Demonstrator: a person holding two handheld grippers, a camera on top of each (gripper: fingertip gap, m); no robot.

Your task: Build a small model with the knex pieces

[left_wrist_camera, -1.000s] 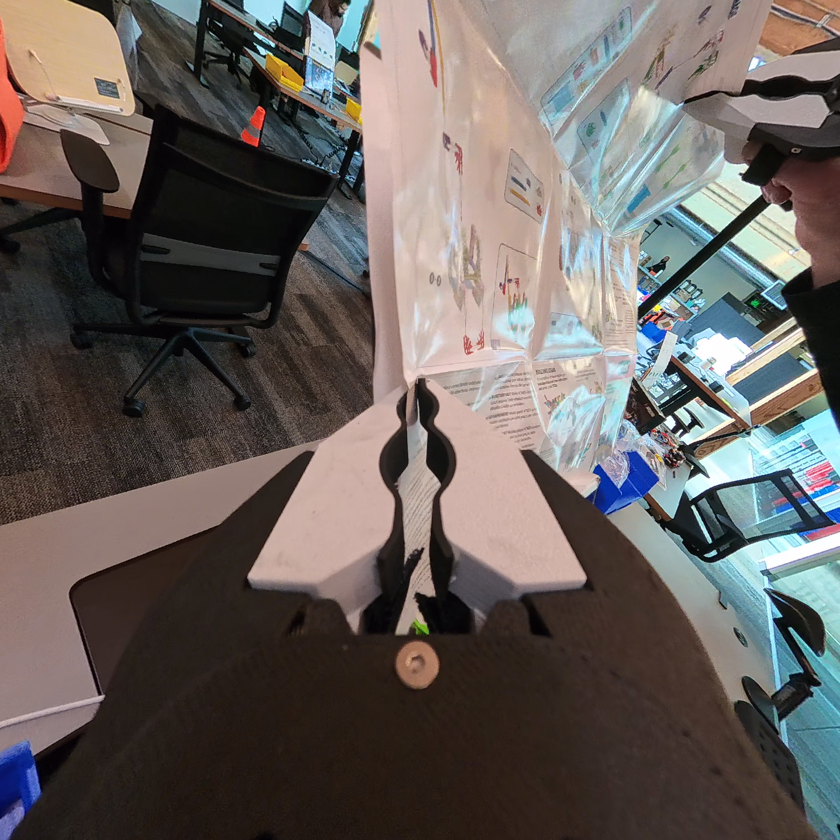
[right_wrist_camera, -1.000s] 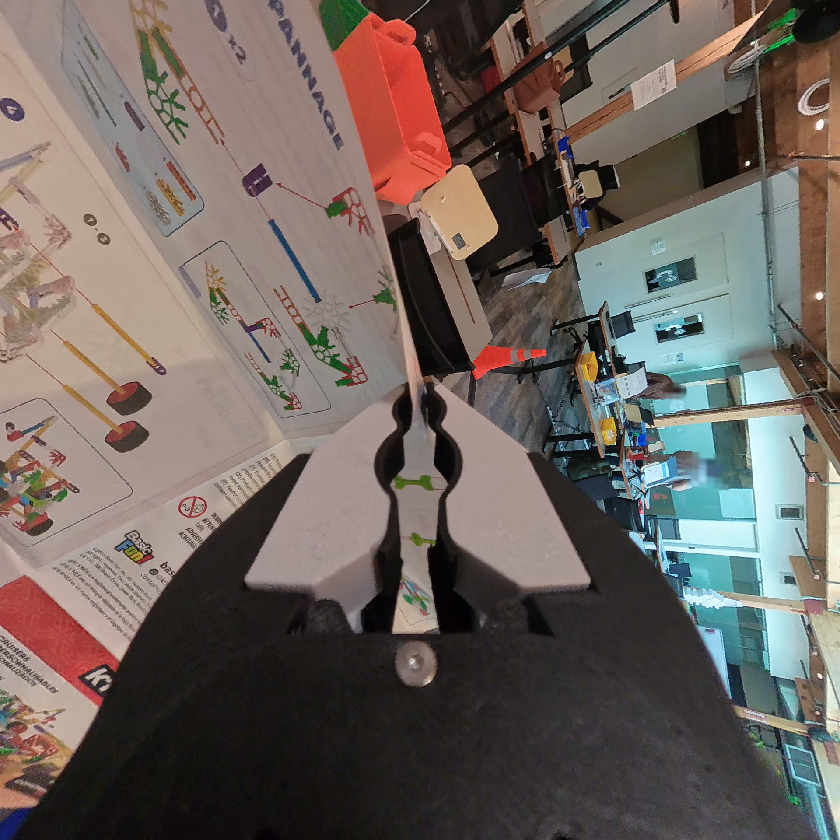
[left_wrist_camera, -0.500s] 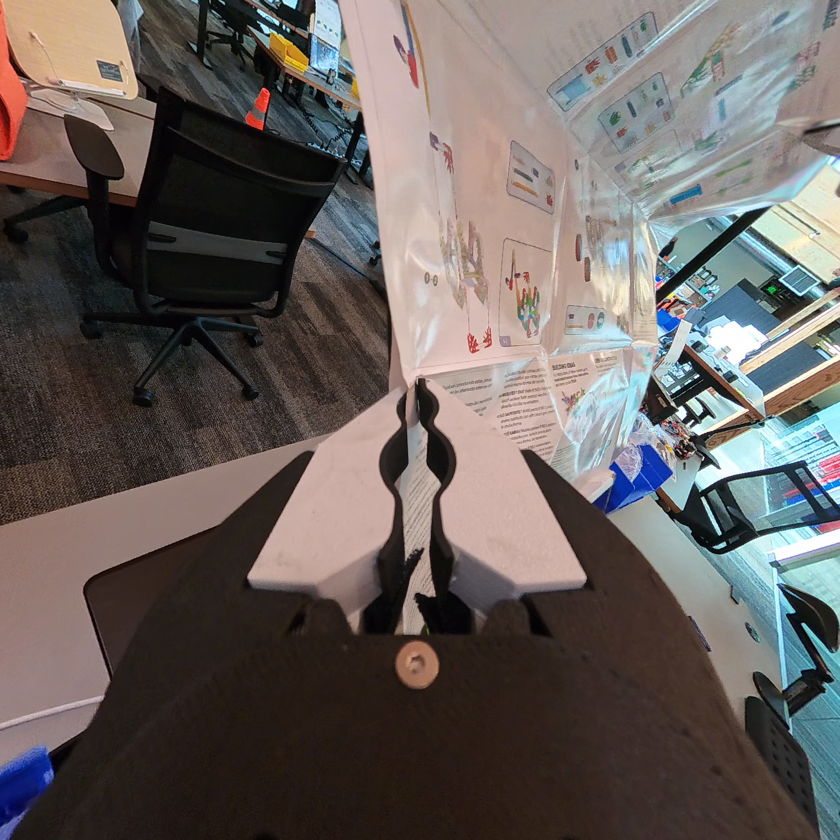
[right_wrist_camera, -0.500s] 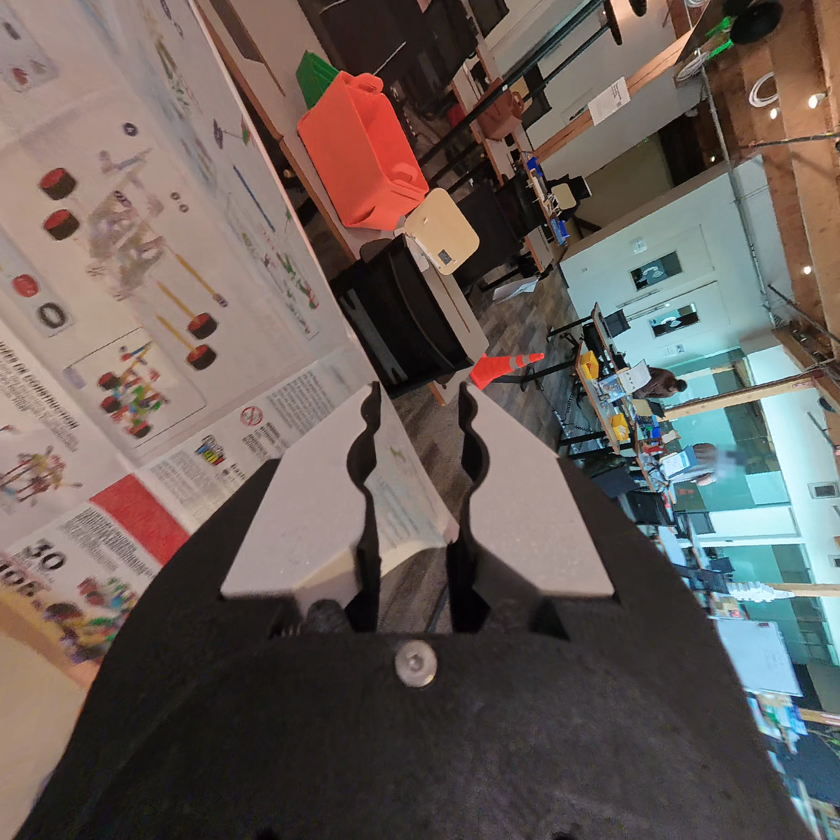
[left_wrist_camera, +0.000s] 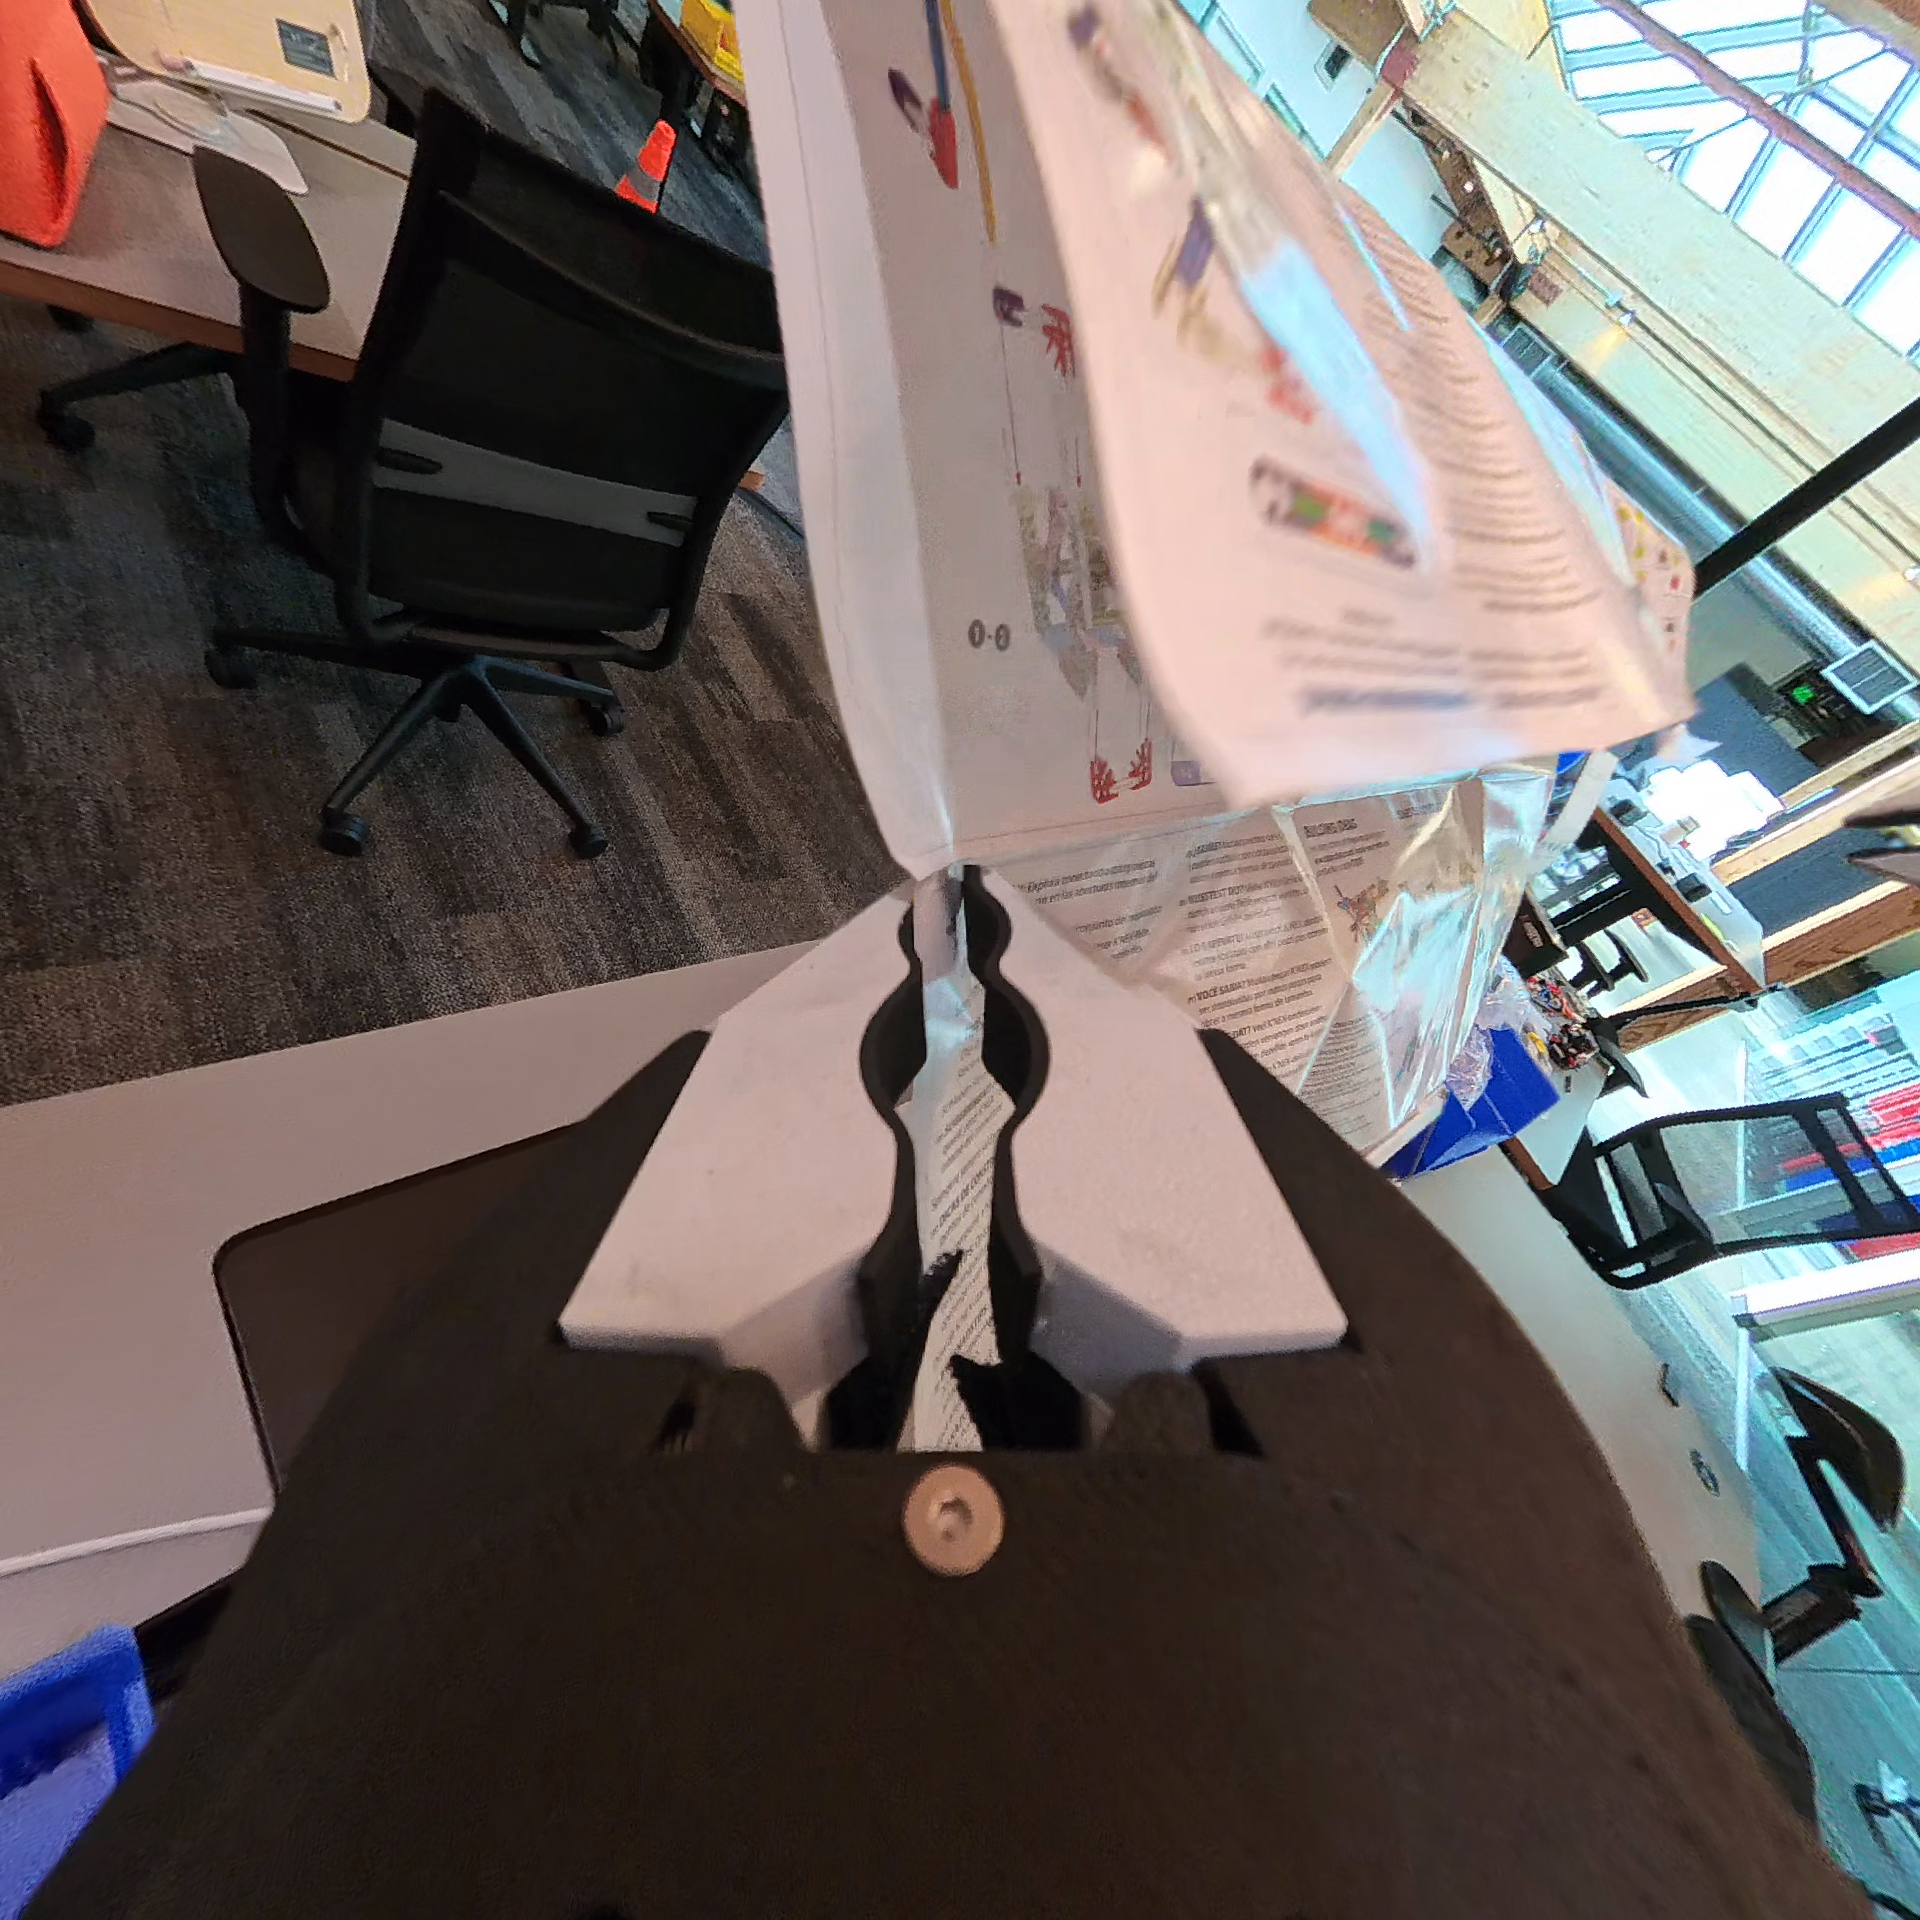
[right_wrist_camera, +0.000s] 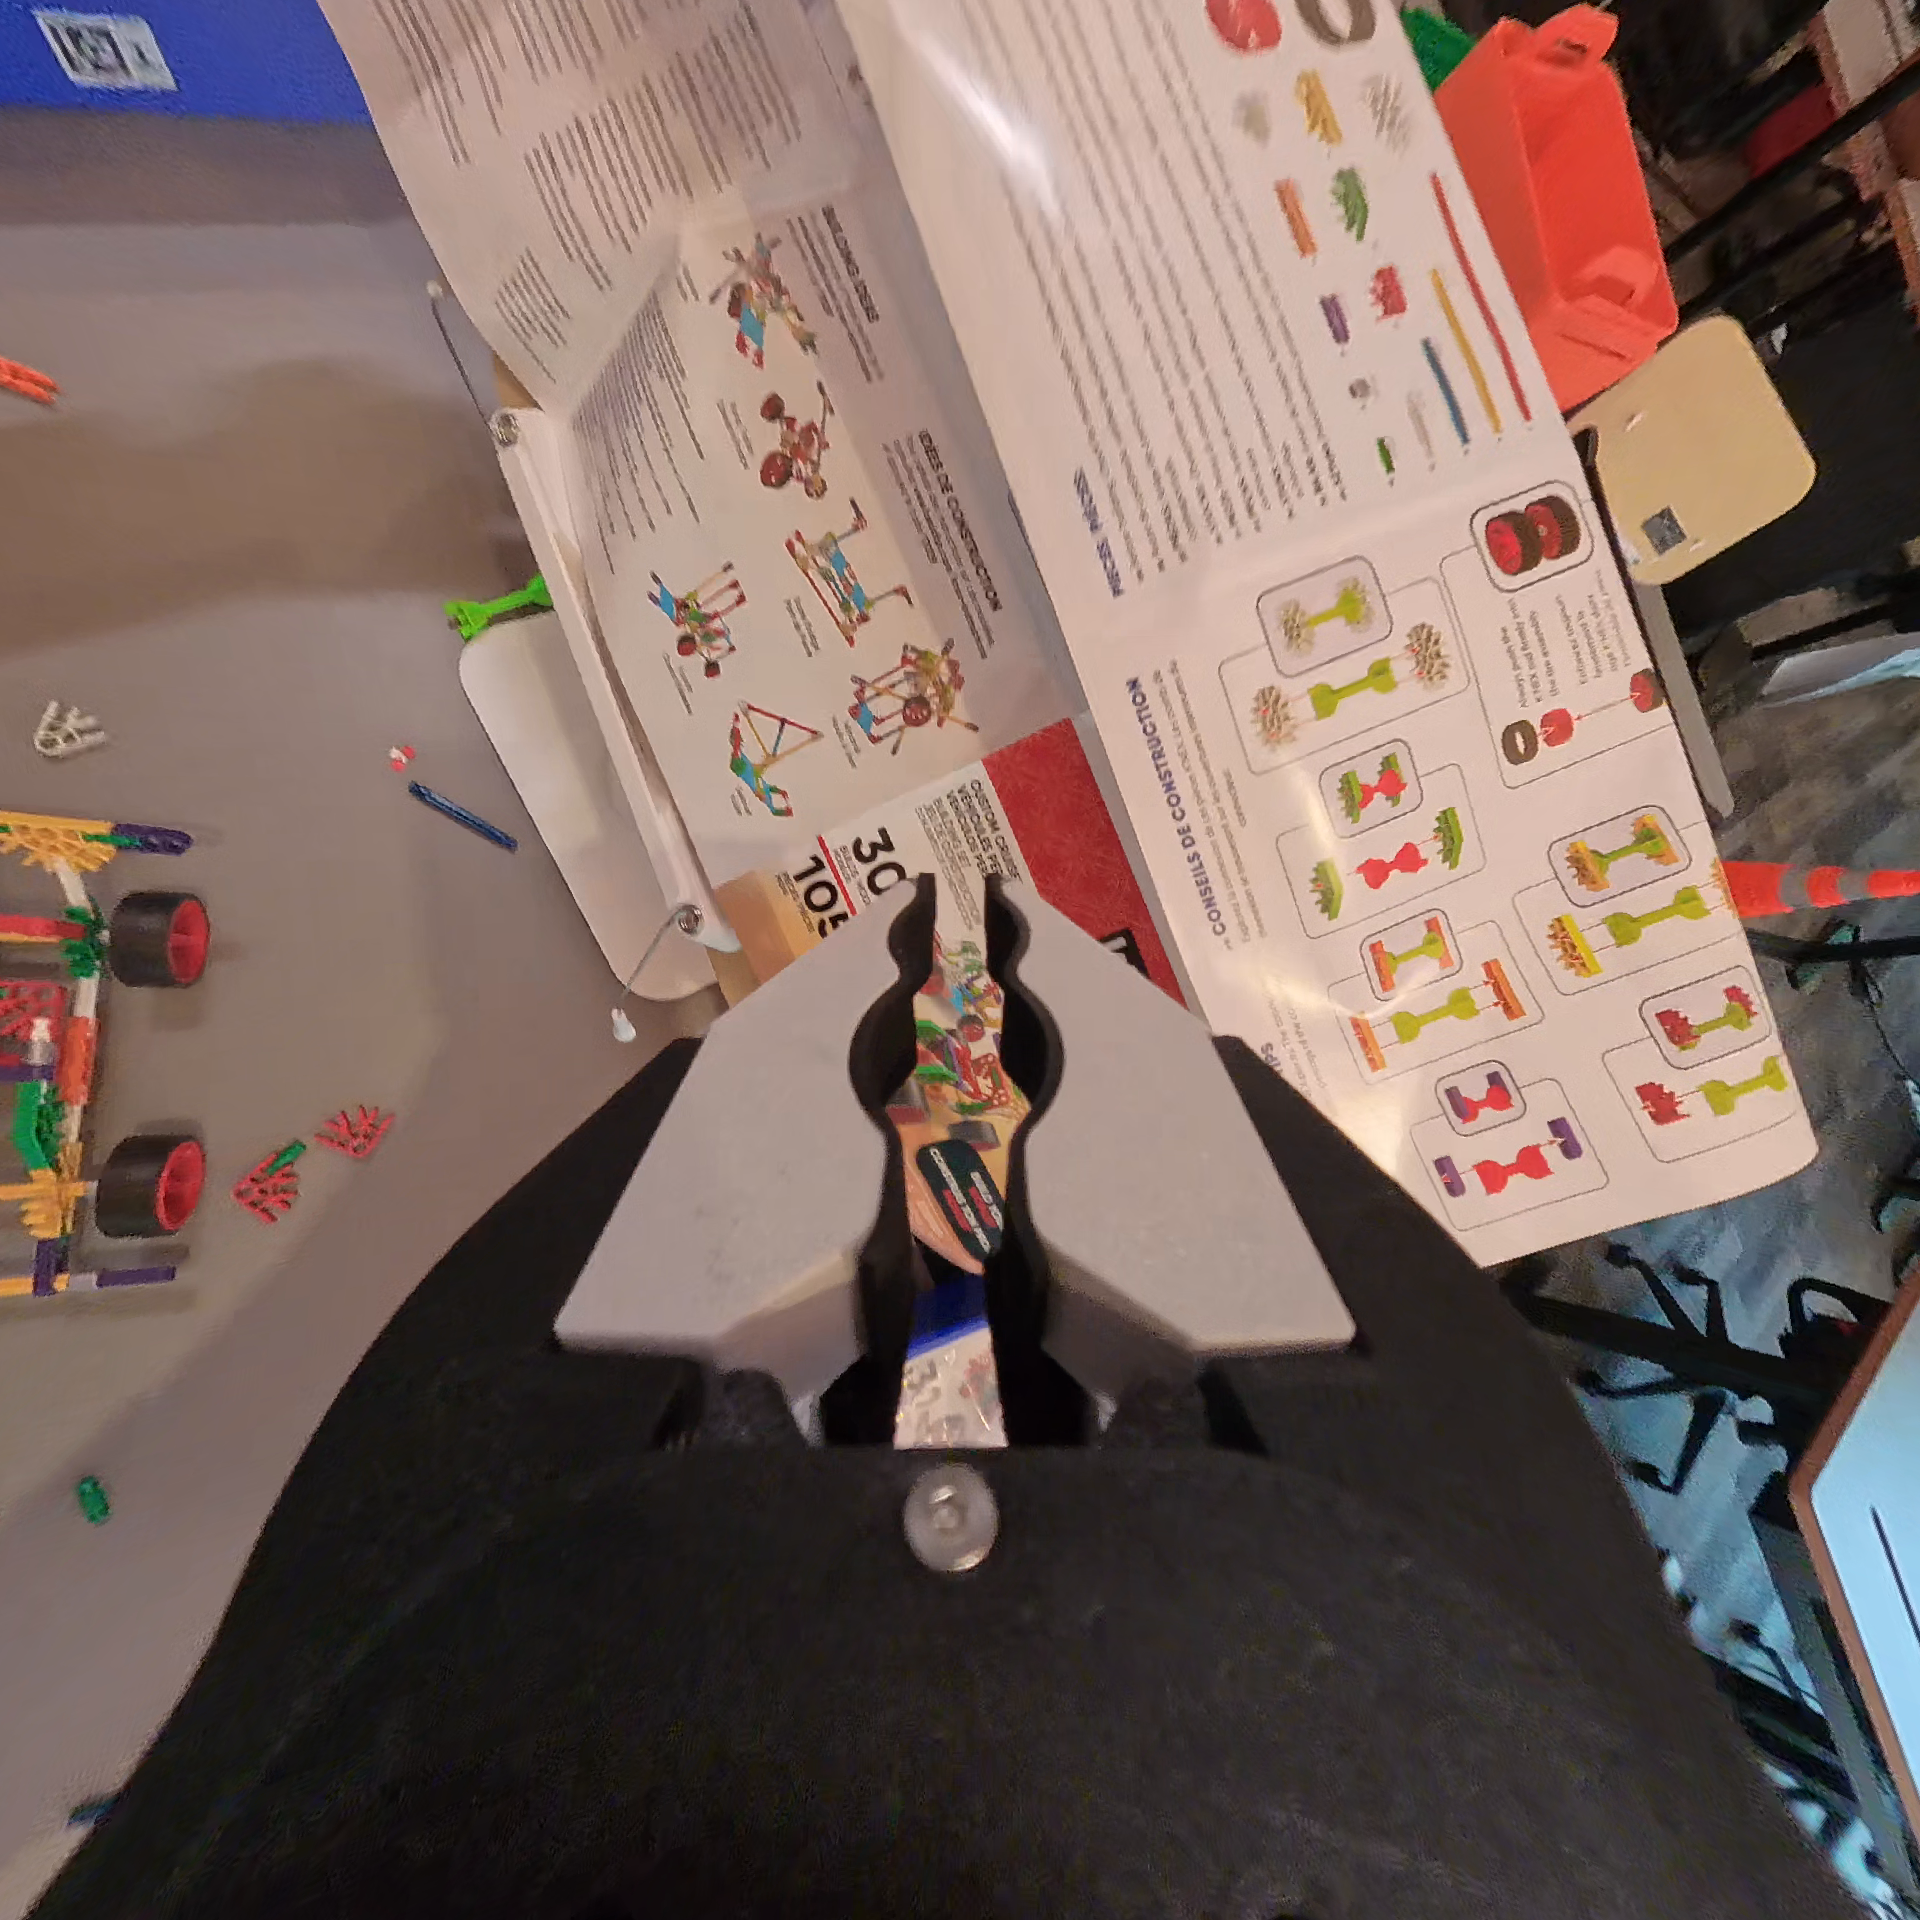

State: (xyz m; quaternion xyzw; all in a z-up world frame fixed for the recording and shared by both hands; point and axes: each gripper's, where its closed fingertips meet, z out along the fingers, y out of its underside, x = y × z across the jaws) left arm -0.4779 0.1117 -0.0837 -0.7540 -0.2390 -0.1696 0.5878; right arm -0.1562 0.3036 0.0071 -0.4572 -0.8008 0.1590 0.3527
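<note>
My left gripper (left_wrist_camera: 951, 894) pinches the folded instruction sheet (left_wrist_camera: 904, 416) upright beyond the desk (left_wrist_camera: 208, 1122) edge, while my right gripper (right_wrist_camera: 956, 883) hangs narrow over the sheet's printed side; I cannot tell whether it grips.

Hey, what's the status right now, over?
Left gripper jaws shut on the instruction sheet, sheet raised. Right gripper jaws slightly apart, empty, over the sheet. Toy car and loose pieces on the table, off to one side.
</note>
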